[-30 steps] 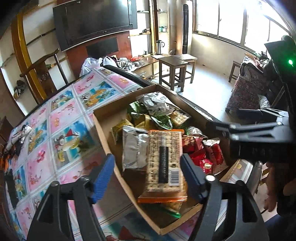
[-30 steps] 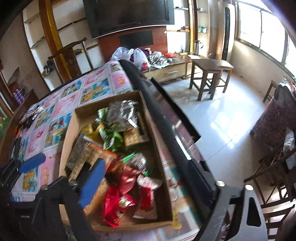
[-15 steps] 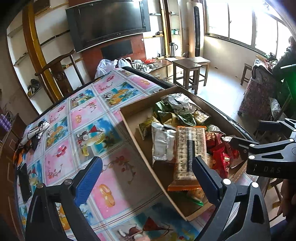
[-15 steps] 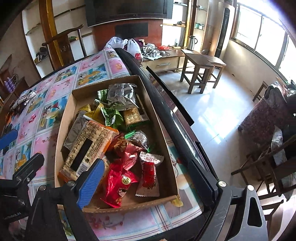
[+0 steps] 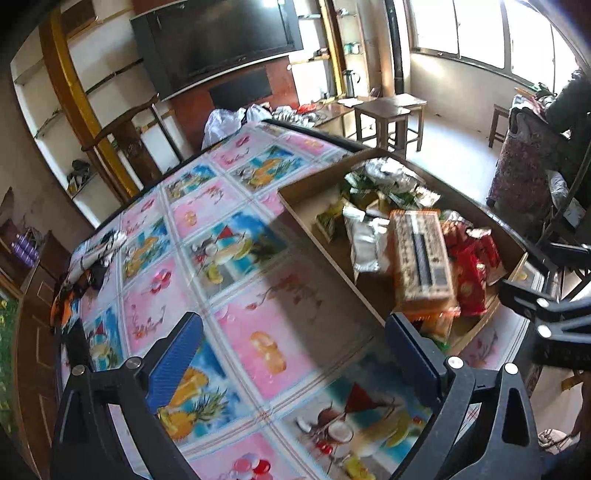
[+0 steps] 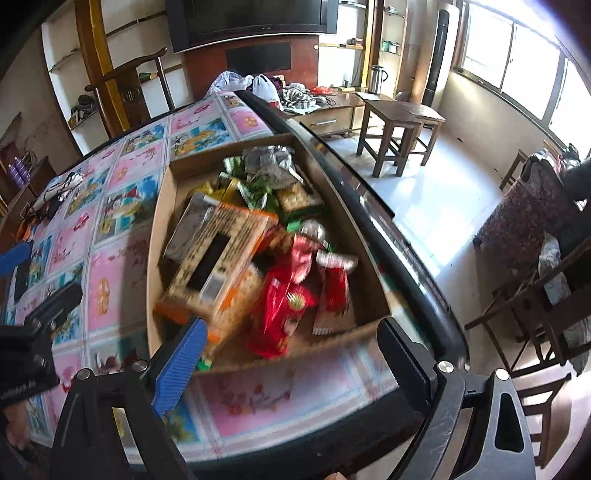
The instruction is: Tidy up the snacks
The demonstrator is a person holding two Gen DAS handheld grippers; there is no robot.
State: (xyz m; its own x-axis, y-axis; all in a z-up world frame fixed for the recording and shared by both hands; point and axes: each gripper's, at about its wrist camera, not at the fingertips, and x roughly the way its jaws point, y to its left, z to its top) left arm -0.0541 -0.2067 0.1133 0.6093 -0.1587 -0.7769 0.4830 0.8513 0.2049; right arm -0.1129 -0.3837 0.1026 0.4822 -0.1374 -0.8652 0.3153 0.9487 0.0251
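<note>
Now hovering with jaws spread and empty, left gripper (image 5: 295,354) over bare tablecloth (image 5: 155,302) beside the box (image 5: 325,254) edge, having backed off the crackers (image 5: 421,258); right gripper (image 6: 291,354) spread too.

The left wrist view looks steeply down along its own fingers onto the patterned tablecloth (image 5: 236,280), which fills the frame's middle and lower left; the cardboard box (image 5: 317,184) of snacks lies at centre right. The right wrist view, also tilted downward, sits closer to that box (image 6: 159,229), holding it centre frame. Both share the box, the tablecloth (image 6: 110,280), the television (image 5: 218,33) at the top, and each catches the other gripper at a frame edge
</note>
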